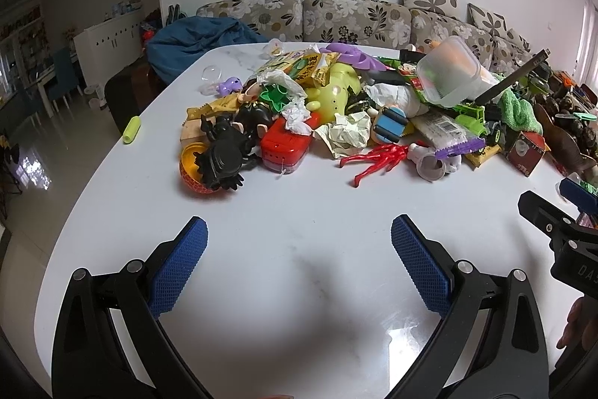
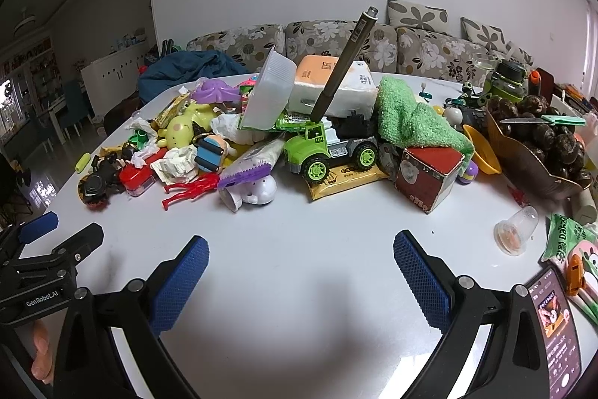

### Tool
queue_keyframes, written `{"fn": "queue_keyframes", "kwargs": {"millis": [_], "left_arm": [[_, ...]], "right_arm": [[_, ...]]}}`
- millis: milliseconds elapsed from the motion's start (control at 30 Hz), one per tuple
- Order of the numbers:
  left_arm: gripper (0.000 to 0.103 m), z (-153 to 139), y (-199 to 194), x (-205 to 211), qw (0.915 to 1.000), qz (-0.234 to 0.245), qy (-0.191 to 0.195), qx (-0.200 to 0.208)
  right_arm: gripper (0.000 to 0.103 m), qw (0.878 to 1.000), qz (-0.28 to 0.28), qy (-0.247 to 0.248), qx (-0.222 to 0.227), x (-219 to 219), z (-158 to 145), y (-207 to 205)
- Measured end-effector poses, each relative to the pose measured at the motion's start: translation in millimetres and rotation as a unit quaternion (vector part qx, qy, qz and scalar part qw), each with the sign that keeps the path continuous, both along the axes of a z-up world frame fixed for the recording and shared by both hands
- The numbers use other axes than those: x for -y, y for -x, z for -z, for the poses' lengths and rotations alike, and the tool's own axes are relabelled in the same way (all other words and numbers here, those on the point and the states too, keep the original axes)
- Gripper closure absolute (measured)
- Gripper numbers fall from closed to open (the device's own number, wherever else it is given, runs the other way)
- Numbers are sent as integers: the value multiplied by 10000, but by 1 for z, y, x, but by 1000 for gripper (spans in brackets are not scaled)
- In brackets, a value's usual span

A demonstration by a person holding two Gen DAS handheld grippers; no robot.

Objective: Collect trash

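Note:
A heap of toys and trash covers the far half of the white table (image 1: 299, 197). In it lie a crumpled paper ball (image 1: 349, 133) (image 2: 177, 163), a white tissue (image 1: 295, 116), a purple-edged wrapper (image 2: 250, 163) and a yellow snack wrapper (image 2: 347, 176). My left gripper (image 1: 299, 227) hovers open over bare table, well short of the heap, with nothing between its blue pads. My right gripper (image 2: 301, 242) is open too and empty, beside the left one. Each shows at the edge of the other's view: the right gripper (image 1: 557, 199), the left gripper (image 2: 61, 230).
A green toy truck (image 2: 329, 152), a red box (image 1: 286, 146) and a black toy (image 1: 224, 152) sit in the heap. At the right are a brown bowl (image 2: 523, 156) of dark fruit, a clear cup (image 2: 517, 230), a green packet (image 2: 568, 238) and a phone (image 2: 557, 328).

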State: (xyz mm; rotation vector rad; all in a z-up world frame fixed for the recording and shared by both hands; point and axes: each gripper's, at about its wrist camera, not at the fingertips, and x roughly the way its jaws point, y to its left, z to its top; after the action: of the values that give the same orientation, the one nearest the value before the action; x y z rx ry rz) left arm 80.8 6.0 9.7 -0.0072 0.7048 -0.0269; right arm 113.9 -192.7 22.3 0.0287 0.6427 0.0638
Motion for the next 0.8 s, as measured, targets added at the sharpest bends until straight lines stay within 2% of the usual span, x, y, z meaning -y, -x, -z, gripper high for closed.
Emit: {"fn": "queue_keyframes", "kwargs": {"millis": [600,800], "left_arm": [[7,0,-1,-1,10000,94,13,30],[7,2,-4,-7,9993,206,310,-18]], "right_arm": [[5,10000,-13,-47,-65,-1,2,0],[5,9999,-21,-90,-118,-3,5,-1]]}}
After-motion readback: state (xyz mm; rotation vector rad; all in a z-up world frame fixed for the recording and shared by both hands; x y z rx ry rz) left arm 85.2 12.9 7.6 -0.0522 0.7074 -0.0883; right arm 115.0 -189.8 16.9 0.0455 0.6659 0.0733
